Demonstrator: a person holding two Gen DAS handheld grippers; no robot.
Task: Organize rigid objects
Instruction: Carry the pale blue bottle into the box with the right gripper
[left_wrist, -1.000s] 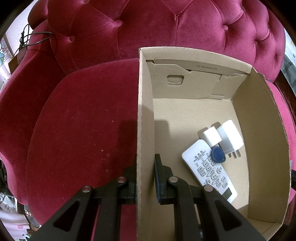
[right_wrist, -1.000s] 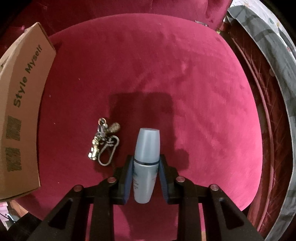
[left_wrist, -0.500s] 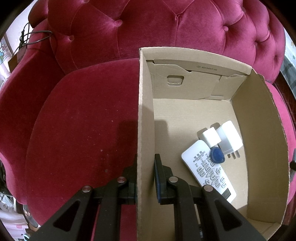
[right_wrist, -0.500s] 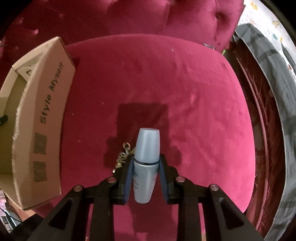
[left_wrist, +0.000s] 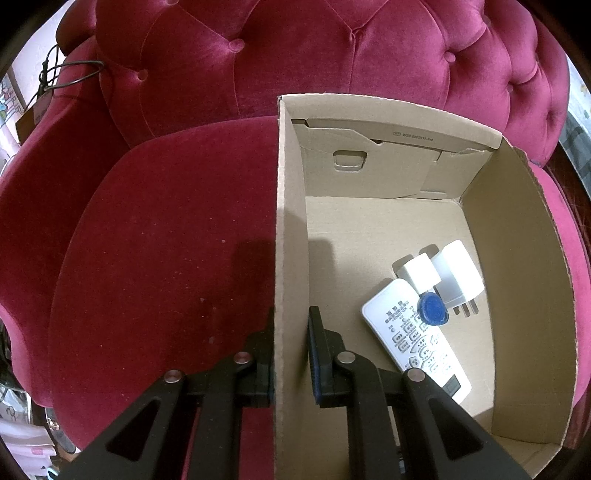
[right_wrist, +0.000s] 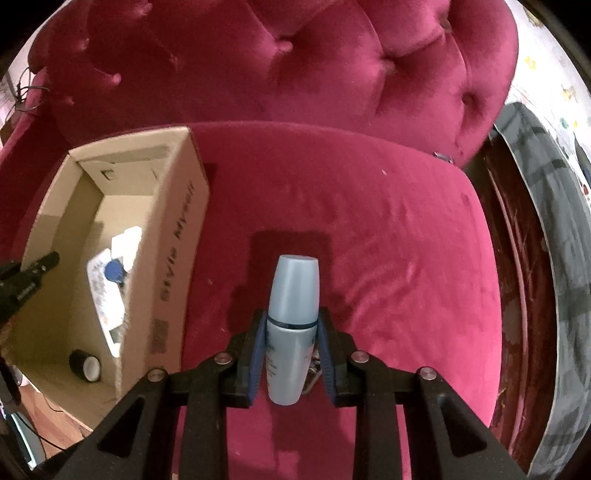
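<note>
a deep red velvet sofa (left_wrist: 155, 266) with a buttoned back fills both views, and an open cardboard box (left_wrist: 291, 206) sits on its seat cushion. the left gripper (left_wrist: 291, 354) is clamped tight on the box's near side wall, one finger outside and one inside, and it has not shifted from where it was a second ago. on the box floor lie a white remote control (left_wrist: 413, 339), a blue tag (left_wrist: 431, 308) resting on the remote's top end, and two white plug adapters (left_wrist: 447, 277) touching each other just beyond it. the right wrist view also shows a small roll of black tape (right_wrist: 85, 365) in the box's near corner.

the right gripper (right_wrist: 291, 354) holds a pale blue bottle (right_wrist: 293, 310) between its blue pads, jaws closed around the lower body, with the cap end pointing away from the camera. a second ago the bottle was low over the cushion with a bunch of keys lying beside it on the left; now the gripper is higher, the box interior has come into sight at the left of its view, and only a bit of metal (right_wrist: 314, 365) shows just beside the right pad, behind the bottle. the bottle hangs over bare cushion, to the right of the box and well apart from it.
</note>
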